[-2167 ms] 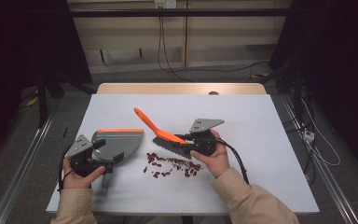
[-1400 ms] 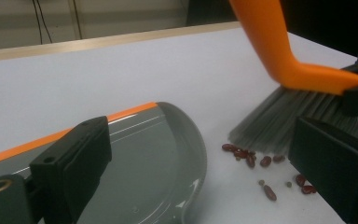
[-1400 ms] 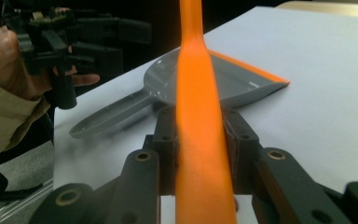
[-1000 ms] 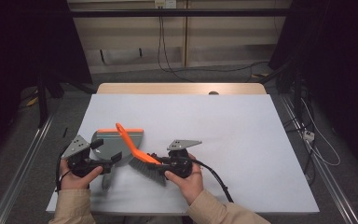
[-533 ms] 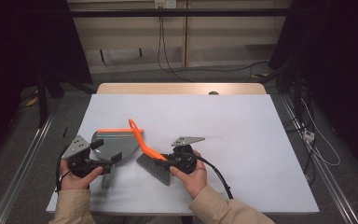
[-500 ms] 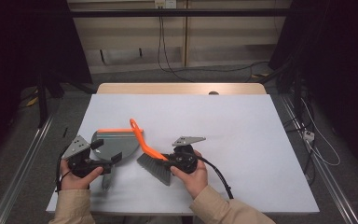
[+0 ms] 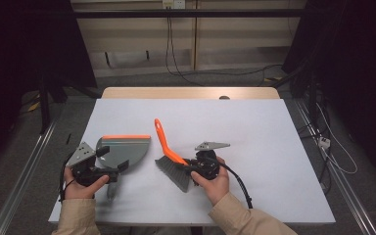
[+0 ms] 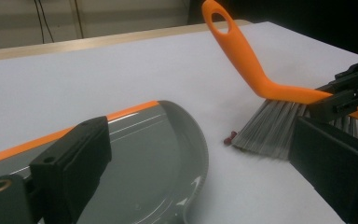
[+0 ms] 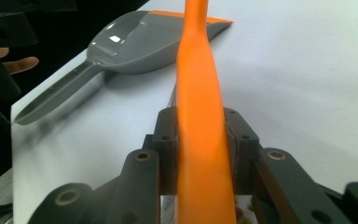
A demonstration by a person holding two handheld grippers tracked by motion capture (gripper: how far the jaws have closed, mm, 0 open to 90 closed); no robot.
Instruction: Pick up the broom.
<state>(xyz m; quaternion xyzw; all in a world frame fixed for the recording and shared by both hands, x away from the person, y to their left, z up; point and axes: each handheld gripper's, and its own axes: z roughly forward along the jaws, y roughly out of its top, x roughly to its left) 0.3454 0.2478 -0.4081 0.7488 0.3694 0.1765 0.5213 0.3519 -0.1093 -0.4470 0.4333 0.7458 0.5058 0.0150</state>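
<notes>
A: Where is the brush held?
B: The right gripper (image 7: pixel 192 170) clamps the orange brush (image 7: pixel 169 152) on its back; bristles rest on the white table (image 7: pixel 274 147), handle rising beyond the jaws.

A: And the other tool?
B: The left gripper (image 7: pixel 115 164), jaws parted, hovers over the grey dustpan (image 7: pixel 122 151). Red bits (image 8: pixel 230 138) lie between pan and bristles.

A white-topped table (image 7: pixel 274 142) is set on a grey floor (image 7: pixel 186 78); cables (image 7: pixel 169 44) are hung against a pale back wall (image 7: pixel 137 34), flanked by darkness
</notes>
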